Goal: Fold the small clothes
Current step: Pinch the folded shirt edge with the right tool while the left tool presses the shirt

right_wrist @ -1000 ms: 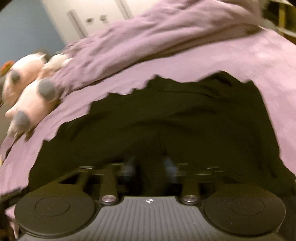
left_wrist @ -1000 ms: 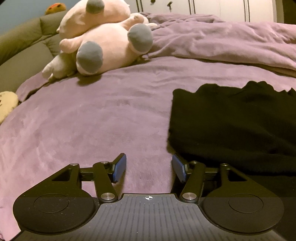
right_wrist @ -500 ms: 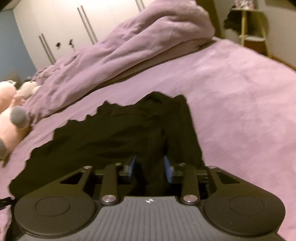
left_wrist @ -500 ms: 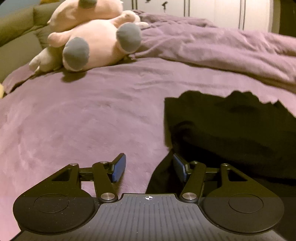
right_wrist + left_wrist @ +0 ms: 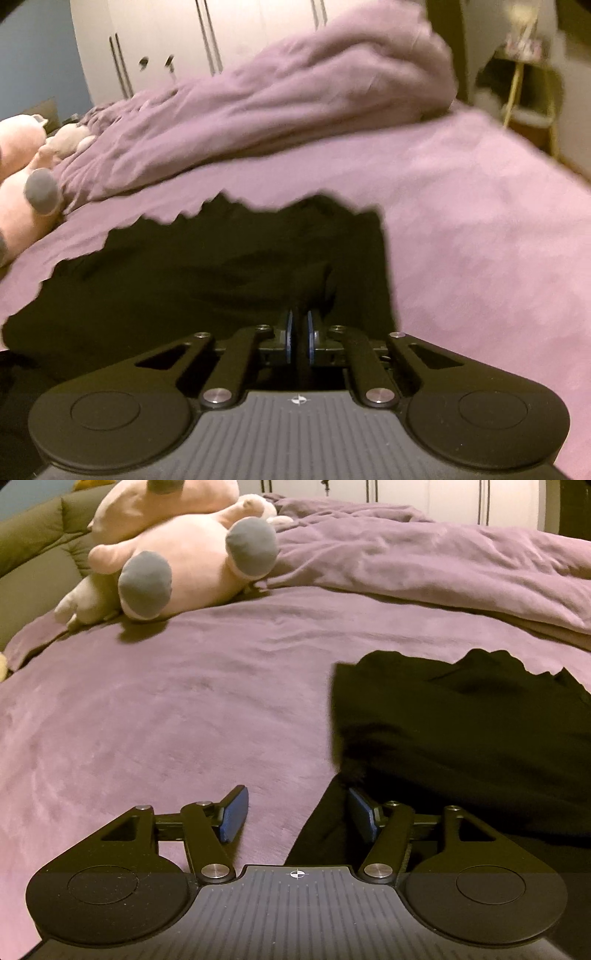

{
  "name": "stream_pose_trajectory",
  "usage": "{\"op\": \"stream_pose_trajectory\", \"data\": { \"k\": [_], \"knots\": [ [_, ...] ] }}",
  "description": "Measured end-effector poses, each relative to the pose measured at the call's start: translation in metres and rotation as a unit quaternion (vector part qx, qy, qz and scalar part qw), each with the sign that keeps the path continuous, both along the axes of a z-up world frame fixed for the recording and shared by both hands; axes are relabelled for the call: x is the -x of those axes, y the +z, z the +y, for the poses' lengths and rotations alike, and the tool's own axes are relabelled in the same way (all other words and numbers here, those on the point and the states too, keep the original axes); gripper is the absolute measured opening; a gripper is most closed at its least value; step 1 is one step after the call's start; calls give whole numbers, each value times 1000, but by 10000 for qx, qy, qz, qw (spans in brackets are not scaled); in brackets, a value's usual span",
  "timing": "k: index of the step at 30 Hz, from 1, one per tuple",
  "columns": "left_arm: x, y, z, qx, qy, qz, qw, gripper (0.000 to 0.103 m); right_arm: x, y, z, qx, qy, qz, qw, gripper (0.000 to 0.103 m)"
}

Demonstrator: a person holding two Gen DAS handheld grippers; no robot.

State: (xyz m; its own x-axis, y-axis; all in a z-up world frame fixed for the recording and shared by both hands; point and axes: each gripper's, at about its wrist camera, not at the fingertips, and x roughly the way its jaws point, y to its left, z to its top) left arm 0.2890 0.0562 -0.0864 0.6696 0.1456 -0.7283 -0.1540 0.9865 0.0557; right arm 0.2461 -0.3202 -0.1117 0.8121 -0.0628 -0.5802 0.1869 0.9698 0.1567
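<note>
The right gripper point(image 5: 299, 332) has its 2 blue pads drawn nearly together, pinching a raised fold of the black garment point(image 5: 207, 280) between them, the cloth bunching up just beyond the tips at 12 o'clock. The left gripper point(image 5: 297, 814) stands wide apart with nothing between its blue pads point(image 5: 233, 815); the right-hand pad sits at the garment's near left edge, where a dark flap hangs down toward 6 o'clock, though whether pad and cloth touch cannot be told. In the left wrist view the black garment point(image 5: 461, 746) lies spread at 2 o'clock on the purple bedspread point(image 5: 166, 720), its far hem scalloped. From the right wrist view the same garment fills the middle ground, its wavy far edge running from 9 o'clock up toward 12 o'clock. A pink plush toy point(image 5: 184, 554) with grey feet rests at 11 o'clock near the headboard end, well apart from the clothing. A rumpled purple duvet point(image 5: 277, 103) is heaped across the far side at 12 o'clock, before white wardrobe doors point(image 5: 166, 44).
</note>
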Motion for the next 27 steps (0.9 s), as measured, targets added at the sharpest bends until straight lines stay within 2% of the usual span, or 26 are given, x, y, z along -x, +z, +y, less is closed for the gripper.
{"op": "stream_pose_trajectory", "data": {
  "k": [3,4,5,7,9,10,12,16,18,20,22,27],
  "knots": [
    [0,-1,1,-2,8,5,10000,68,5,6,1,607,-548,-226,9964,8],
    [0,-1,2,1,3,3,10000,68,4,5,-2,603,-581,-164,9964,11],
    [1,-1,2,11,-7,-3,10000,67,3,3,-8,436,-565,1,9974,16],
    [1,-1,3,20,-23,-9,10000,67,9,1,-17,76,-551,69,9984,19],
    [1,-2,2,23,-8,1,10000,68,19,1,-23,-34,-481,44,9988,28],
    [1,-1,2,20,5,6,10000,68,24,0,-24,-89,-448,55,9989,36],
    [2,0,1,2,10,12,10000,68,30,-4,-27,-246,-377,140,9989,37],
    [3,1,-2,-41,-9,36,10000,67,33,-7,-24,-149,-345,196,9991,37],
    [3,1,-3,-52,10,49,10000,67,32,-6,-23,-163,-314,184,9992,37],
    [3,3,-4,-38,33,42,10000,67,30,-6,-19,20,-298,201,9993,23],
    [4,6,-4,-3,29,-32,10000,67,30,-7,-16,195,-289,199,9992,15],
    [6,20,-2,216,-76,-275,9994,67,39,0,-19,337,-679,-160,9970,5]
  ]
}}
